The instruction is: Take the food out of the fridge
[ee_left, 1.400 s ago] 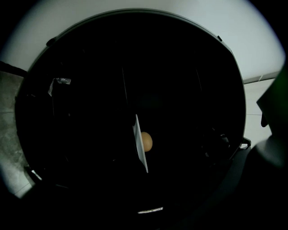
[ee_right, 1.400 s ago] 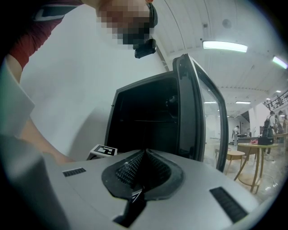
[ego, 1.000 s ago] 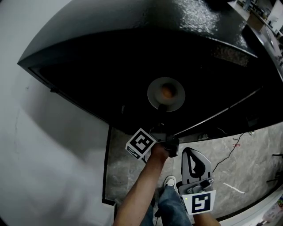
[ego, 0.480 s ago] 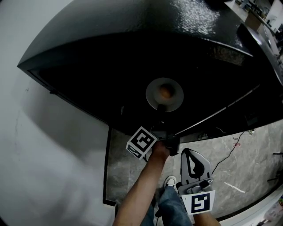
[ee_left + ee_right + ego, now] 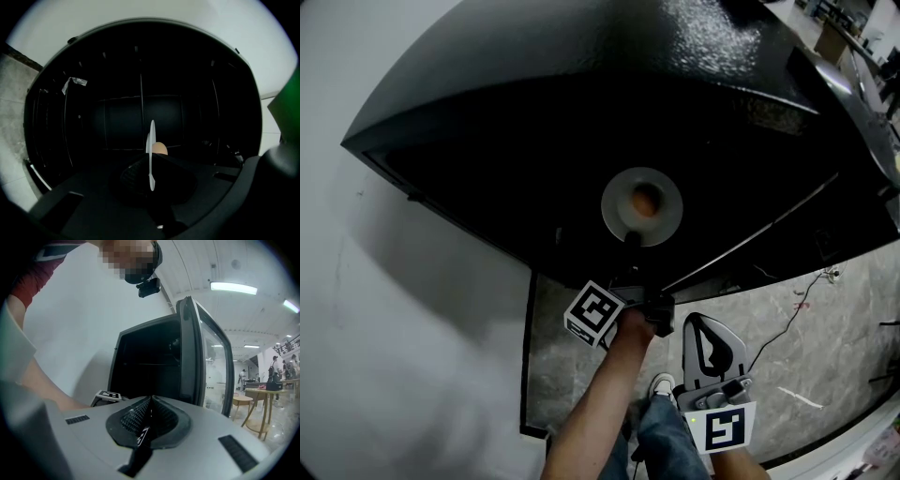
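Observation:
A small white plate [image 5: 619, 217] with a round orange-brown food item [image 5: 644, 200] sits inside the dark open fridge [image 5: 581, 84]. My left gripper [image 5: 630, 240] reaches level into the fridge. Its jaws have just been closing, and they now pinch the plate's near rim. In the left gripper view the plate [image 5: 151, 140] shows edge-on between the pads of the left gripper [image 5: 151, 164], with the food [image 5: 160, 148] just behind. My right gripper [image 5: 701, 326] hangs outside and below the fridge. The right gripper [image 5: 150, 404] is shut on nothing and points at the fridge opening.
The fridge door [image 5: 197, 357] stands open at the right. A white wall [image 5: 403, 309] runs along the left. Below are a stone floor [image 5: 825, 328] with a thin cable [image 5: 787, 323], and the person's leg and shoe [image 5: 659, 386]. Wooden tables [image 5: 255, 404] stand far off.
The left gripper's dark tip now meets the plate's near rim. The plate looks slightly larger and brighter. The right gripper has kept still.

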`<state>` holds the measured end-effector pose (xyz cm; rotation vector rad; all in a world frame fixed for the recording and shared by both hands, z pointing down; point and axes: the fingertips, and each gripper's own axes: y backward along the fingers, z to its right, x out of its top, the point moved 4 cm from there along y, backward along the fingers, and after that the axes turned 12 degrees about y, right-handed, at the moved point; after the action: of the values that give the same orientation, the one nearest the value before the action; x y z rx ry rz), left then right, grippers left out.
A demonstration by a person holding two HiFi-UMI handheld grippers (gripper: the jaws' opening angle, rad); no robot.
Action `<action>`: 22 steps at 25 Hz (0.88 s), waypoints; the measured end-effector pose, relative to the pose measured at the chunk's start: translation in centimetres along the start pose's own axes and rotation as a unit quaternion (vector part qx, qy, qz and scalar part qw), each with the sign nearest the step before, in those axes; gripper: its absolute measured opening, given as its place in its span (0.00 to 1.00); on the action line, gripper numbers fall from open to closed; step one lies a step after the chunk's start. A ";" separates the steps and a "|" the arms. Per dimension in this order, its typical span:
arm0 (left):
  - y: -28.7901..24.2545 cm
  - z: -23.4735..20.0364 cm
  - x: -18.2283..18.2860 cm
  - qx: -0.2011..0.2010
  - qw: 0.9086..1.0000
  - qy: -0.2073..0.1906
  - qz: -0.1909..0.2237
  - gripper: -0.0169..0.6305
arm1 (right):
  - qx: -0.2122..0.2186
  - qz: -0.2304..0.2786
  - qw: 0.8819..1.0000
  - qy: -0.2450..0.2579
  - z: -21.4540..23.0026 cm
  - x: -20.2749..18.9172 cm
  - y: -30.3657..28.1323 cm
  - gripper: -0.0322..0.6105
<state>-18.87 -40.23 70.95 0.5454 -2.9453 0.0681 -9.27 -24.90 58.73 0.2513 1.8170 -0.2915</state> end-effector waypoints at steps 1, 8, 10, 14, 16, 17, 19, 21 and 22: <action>0.3 0.0 0.1 -0.002 1.000 0.001 0.003 0.07 | 0.000 0.000 1.000 0.000 -0.1 0.0 0.0 0.08; 2.3 0.5 0.3 -0.012 1.000 -0.001 0.010 0.07 | 0.001 0.003 1.000 -0.001 -0.5 0.2 0.4 0.08; 3.1 0.8 0.3 -0.018 1.000 -0.001 0.012 0.07 | 0.002 0.004 1.000 0.000 -0.5 0.3 0.5 0.08; 4.8 2.2 0.1 -0.041 0.998 0.045 0.030 0.07 | 0.002 0.005 1.000 0.003 -0.6 0.4 0.5 0.08; 6.1 2.5 0.5 -0.038 0.997 0.045 0.045 0.07 | 0.000 0.006 1.000 0.003 -0.5 0.5 0.5 0.08; 6.8 2.6 0.8 -0.036 0.997 0.042 0.052 0.07 | -0.001 0.007 1.000 0.002 -0.4 0.6 0.5 0.08; 8.1 2.9 1.2 -0.033 0.997 0.036 0.064 0.07 | -0.002 0.009 1.000 0.001 -0.5 0.7 0.4 0.08; 9.4 3.1 1.6 -0.032 0.996 0.031 0.075 0.07 | -0.002 0.009 1.000 0.001 -0.7 0.7 0.3 0.08; 10.0 3.2 1.8 -0.031 0.996 0.029 0.079 0.07 | -0.001 0.009 1.000 0.000 -0.8 0.7 0.2 0.08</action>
<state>-24.54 -31.76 67.85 0.2945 -2.9162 0.0092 -10.13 -24.42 58.21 0.2655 1.8141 -0.2767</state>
